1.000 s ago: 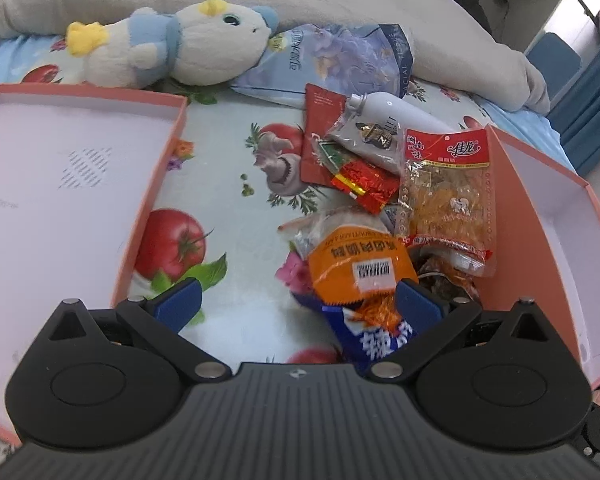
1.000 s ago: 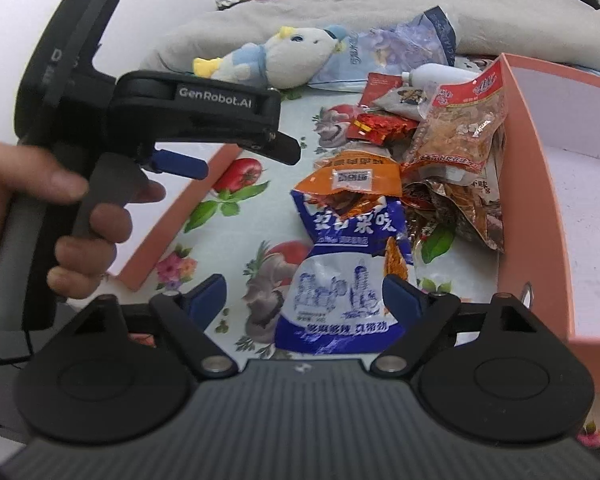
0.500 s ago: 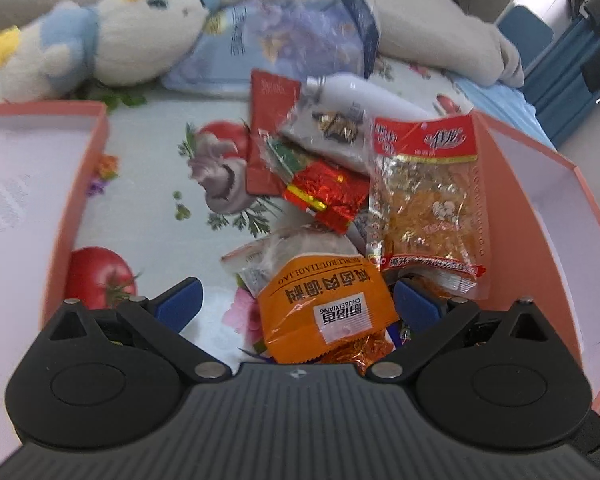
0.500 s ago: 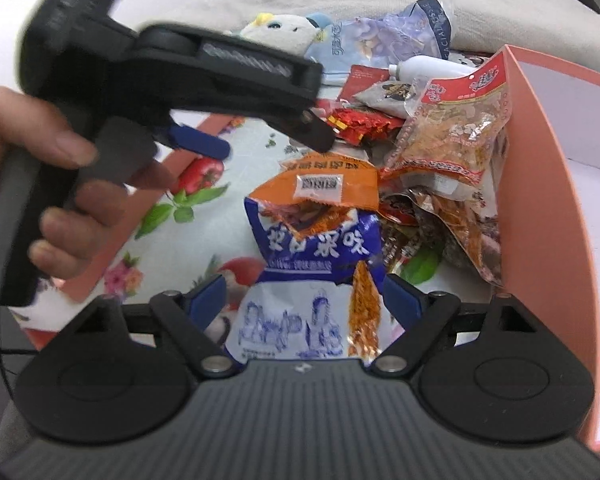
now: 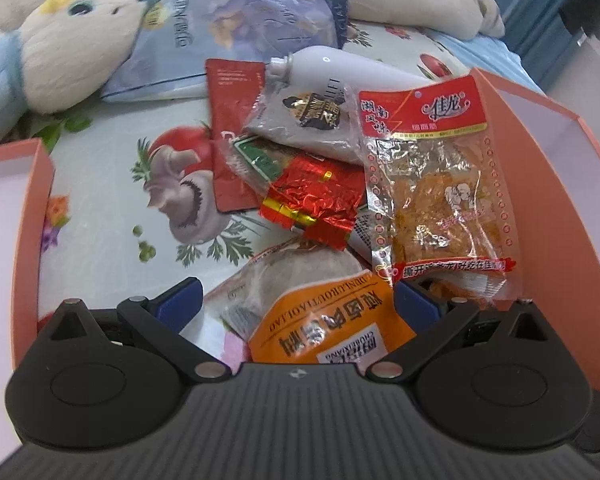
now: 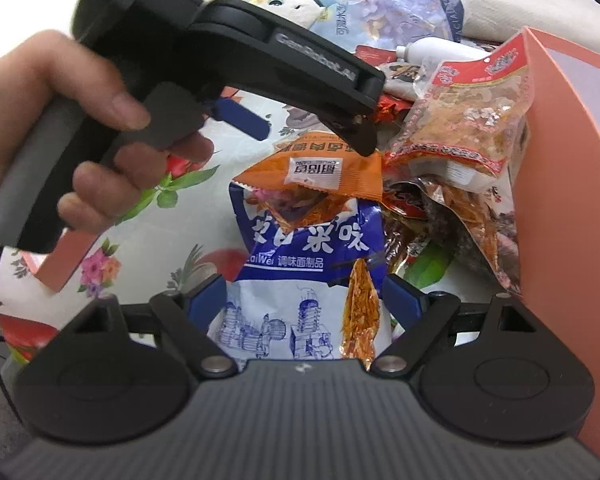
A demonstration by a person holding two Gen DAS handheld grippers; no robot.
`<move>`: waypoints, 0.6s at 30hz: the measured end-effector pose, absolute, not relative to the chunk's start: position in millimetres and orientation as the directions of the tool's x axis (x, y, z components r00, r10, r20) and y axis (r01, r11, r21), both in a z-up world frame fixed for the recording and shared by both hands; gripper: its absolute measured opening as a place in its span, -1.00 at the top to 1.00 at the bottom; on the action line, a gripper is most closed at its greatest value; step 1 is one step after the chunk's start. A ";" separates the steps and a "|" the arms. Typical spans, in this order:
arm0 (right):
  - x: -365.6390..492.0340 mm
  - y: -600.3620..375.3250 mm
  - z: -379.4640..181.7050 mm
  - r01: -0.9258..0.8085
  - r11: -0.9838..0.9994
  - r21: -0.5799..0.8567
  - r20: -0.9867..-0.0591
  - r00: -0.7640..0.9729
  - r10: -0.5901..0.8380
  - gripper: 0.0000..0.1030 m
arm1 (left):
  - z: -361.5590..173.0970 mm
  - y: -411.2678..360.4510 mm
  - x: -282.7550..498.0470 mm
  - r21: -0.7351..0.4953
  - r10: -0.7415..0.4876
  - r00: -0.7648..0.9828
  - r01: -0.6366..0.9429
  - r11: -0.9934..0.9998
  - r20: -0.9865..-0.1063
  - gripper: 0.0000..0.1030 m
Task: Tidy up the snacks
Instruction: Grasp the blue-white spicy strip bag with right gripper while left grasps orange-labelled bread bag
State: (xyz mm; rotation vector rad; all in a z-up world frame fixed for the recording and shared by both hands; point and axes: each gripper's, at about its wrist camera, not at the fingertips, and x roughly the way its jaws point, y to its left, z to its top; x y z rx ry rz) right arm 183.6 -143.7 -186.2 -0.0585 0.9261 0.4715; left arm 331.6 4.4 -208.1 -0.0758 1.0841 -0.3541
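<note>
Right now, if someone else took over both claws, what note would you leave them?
Left claw: open, straddling the orange packet, not gripping.
Right claw: open, over the blue-and-white packet, not gripping.
Snacks: all piled on the floral sheet beside the right orange box; the red-topped clear packet leans on its wall.
Done: nothing boxed that shows.
Left: grip, then box each packet.

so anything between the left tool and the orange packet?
Nothing visible. The left tool is open, with the orange packet already between its fingers and on top of the pile; only the blue packet lies partly under it.
</note>
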 end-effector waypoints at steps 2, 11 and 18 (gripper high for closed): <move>184.6 -142.2 -187.0 -0.428 0.892 0.148 -0.784 0.499 0.370 -0.67 | -209.5 0.8 333.8 -0.205 -0.312 0.418 0.281 0.937 -0.853 -0.99; 187.3 -140.8 -191.5 -0.470 0.867 0.163 -0.797 0.455 0.397 -0.58 | -221.3 -5.5 344.3 -0.169 -0.307 0.385 0.352 0.921 -0.870 -0.96; 187.3 -138.7 -190.7 -0.510 0.842 0.175 -0.799 0.426 0.424 -0.41 | -223.0 -4.9 337.5 -0.144 -0.295 0.386 0.374 0.916 -0.874 -0.72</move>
